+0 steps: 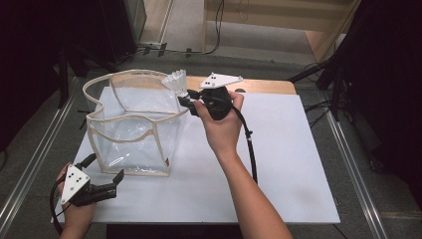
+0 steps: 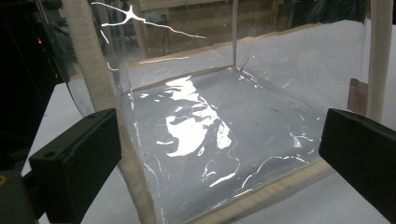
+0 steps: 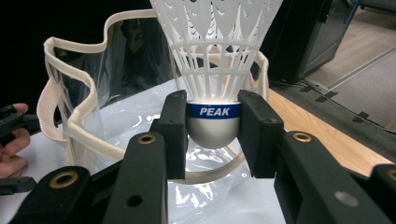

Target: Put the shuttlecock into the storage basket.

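Observation:
A white plastic shuttlecock (image 3: pixel 215 60) with a blue band marked PEAK is clamped by its rounded cap in my right gripper (image 3: pixel 213 127). In the high view that gripper (image 1: pixel 186 103) holds the shuttlecock (image 1: pixel 176 82) over the right rim of a clear plastic bag (image 1: pixel 132 124) with cream fabric edging, standing open on the white board. My left gripper (image 1: pixel 118 179) is open, low at the bag's near left corner. In the left gripper view its jaws stand wide apart on either side of the bag's clear wall (image 2: pixel 210 135), with the cream corner seam (image 2: pixel 100 98) by the left jaw.
The white board (image 1: pixel 278 164) covers a wooden table (image 1: pixel 268 85) whose far edge shows behind it. The right gripper's cable (image 1: pixel 251 149) trails along the forearm. Dark stands and cables stand on the floor around the table. The other hand (image 3: pixel 11 144) shows at the left of the right gripper view.

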Available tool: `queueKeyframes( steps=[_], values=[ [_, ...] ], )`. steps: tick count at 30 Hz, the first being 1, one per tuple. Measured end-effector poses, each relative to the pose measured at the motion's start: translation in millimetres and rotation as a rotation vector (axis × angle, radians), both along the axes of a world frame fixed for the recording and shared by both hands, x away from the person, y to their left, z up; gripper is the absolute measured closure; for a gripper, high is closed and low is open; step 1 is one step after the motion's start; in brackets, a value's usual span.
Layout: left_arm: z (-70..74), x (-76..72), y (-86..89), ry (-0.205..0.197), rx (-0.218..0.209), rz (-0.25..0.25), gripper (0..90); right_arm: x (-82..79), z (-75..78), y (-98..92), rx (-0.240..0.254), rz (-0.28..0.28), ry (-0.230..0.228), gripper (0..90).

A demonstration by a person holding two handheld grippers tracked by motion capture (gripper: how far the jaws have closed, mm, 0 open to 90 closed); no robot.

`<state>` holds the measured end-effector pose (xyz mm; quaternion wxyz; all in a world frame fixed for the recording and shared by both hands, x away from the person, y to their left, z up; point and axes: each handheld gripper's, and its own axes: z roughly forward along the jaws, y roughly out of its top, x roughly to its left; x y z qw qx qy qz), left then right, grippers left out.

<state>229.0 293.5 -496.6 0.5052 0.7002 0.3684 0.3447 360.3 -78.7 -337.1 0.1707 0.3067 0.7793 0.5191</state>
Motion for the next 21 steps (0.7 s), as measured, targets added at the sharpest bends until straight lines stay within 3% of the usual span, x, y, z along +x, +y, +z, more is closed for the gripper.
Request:
queueKeyframes(
  steps=[21],
  values=[
    [0.2,0.1,0.3,0.0,-0.001,0.0,0.0,-2.3,-6.3,8.6,-0.01,0.027,0.027,62.7]
  ],
)
